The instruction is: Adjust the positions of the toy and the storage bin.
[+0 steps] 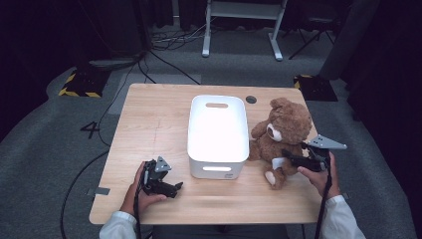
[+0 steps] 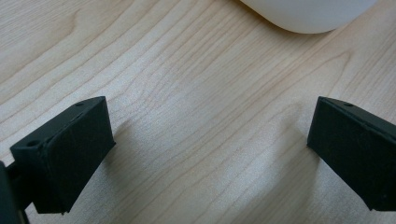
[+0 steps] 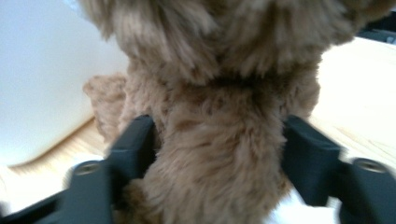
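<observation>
Right claw (image 3: 217, 154) — jaws set wide around the teddy bear (image 1: 281, 137), pads at its fur; left claw (image 2: 205, 154) — open over bare desk (image 1: 149, 124).

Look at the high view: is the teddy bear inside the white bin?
No: the teddy bear sits on the table, beside the white bin, at the bin's right side.
</observation>
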### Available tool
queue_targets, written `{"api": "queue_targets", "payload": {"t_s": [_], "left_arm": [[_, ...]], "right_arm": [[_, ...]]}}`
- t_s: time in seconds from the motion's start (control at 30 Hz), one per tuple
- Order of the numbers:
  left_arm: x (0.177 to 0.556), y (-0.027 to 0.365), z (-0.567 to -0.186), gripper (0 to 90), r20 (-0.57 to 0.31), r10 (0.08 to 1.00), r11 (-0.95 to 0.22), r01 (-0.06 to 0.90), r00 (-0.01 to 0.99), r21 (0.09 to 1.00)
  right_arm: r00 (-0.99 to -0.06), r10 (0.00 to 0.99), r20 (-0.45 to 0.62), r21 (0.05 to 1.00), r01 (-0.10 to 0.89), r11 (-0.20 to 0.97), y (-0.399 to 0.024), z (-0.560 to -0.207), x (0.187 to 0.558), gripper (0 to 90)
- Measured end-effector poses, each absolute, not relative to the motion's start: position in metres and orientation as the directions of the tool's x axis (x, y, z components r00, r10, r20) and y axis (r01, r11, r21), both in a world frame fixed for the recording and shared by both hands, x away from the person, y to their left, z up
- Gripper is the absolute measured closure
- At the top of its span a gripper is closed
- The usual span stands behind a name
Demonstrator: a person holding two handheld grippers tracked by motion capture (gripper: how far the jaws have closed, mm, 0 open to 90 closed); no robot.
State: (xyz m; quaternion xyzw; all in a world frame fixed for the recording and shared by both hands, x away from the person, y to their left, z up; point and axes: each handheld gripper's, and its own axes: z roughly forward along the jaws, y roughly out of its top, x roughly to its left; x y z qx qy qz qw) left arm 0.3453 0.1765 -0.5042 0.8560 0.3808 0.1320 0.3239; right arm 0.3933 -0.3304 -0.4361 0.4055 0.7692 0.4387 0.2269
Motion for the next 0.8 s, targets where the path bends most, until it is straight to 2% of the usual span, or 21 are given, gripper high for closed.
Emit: {"api": "queue_targets", "payload": {"t_s": [0.07,0.3,0.47,0.63,0.8], "left_arm": [[0.345,0.177,-0.504,0.3,-0.020,0.737,-0.501,0.566,0.676,0.655],[0.345,0.176,-0.504,0.5,-0.020,0.739,-0.499,0.568,0.673,0.655],[0.345,0.176,-0.504,0.5,-0.020,0.740,-0.499,0.568,0.673,0.655],[0.345,0.176,-0.504,0.5,-0.023,0.740,-0.497,0.569,0.673,0.655],[0.345,0.176,-0.504,0.5,-0.023,0.740,-0.497,0.569,0.672,0.655]], "right_arm": [[-0.584,0.811,0.027,0.849,0.442,0.290,-0.332,-0.438,0.392,22.3],[-0.617,0.786,0.039,0.818,0.471,0.330,-0.337,-0.446,0.386,19.2],[-0.661,0.749,0.038,0.767,0.500,0.402,-0.335,-0.456,0.385,14.7],[-0.686,0.728,0.004,0.740,0.492,0.459,-0.331,-0.466,0.385,15.6],[-0.663,0.748,-0.014,0.771,0.469,0.431,-0.330,-0.464,0.386,16.6]]}}
